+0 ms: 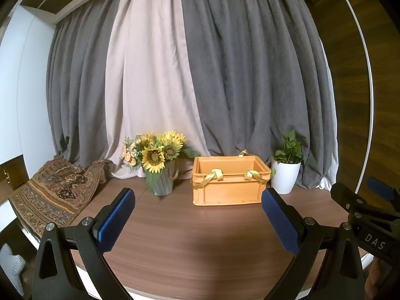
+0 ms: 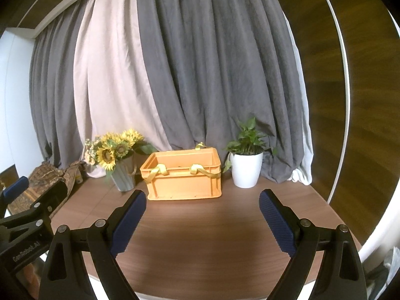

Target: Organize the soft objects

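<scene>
An orange plastic crate (image 1: 228, 190) with yellow ribbon handles stands on the wooden table (image 1: 195, 237), toward the back; it also shows in the right wrist view (image 2: 183, 183). A patterned brown cloth (image 1: 53, 193) lies crumpled at the table's left edge, partly seen in the right wrist view (image 2: 45, 175). My left gripper (image 1: 198, 197) is open and empty, above the table in front of the crate. My right gripper (image 2: 202, 200) is open and empty, also in front of the crate. Each gripper shows at the edge of the other's view.
A grey vase of sunflowers (image 1: 160, 165) stands left of the crate. A white pot with a green plant (image 1: 286, 172) stands right of it. Grey and pale curtains (image 1: 200, 75) hang behind. The table's front edge curves near my grippers.
</scene>
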`<state>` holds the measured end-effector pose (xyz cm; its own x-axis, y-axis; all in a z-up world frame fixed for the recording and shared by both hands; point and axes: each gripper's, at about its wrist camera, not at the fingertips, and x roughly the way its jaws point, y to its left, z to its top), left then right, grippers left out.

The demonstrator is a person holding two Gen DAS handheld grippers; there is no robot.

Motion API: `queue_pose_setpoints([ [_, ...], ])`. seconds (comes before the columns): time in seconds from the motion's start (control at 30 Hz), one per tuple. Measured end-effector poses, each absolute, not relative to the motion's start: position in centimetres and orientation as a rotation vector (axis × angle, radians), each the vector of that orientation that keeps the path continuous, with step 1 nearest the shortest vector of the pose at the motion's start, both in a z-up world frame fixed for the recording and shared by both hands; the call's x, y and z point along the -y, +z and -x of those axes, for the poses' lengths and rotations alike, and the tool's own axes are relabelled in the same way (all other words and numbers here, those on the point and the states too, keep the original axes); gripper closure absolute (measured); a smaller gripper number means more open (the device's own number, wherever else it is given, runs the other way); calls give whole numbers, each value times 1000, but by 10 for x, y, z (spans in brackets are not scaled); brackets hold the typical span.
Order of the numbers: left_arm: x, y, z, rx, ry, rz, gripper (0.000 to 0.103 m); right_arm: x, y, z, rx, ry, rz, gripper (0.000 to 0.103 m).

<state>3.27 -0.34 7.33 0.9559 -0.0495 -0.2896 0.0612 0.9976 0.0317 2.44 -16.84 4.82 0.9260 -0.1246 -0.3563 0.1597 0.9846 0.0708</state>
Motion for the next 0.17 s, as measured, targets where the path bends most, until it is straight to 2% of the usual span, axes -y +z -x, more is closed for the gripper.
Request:
queue_pose_setpoints([
  [0.17,4,74,-33,-305,-53,-33,0,170,49,-24,-360,-147,-98,10],
])
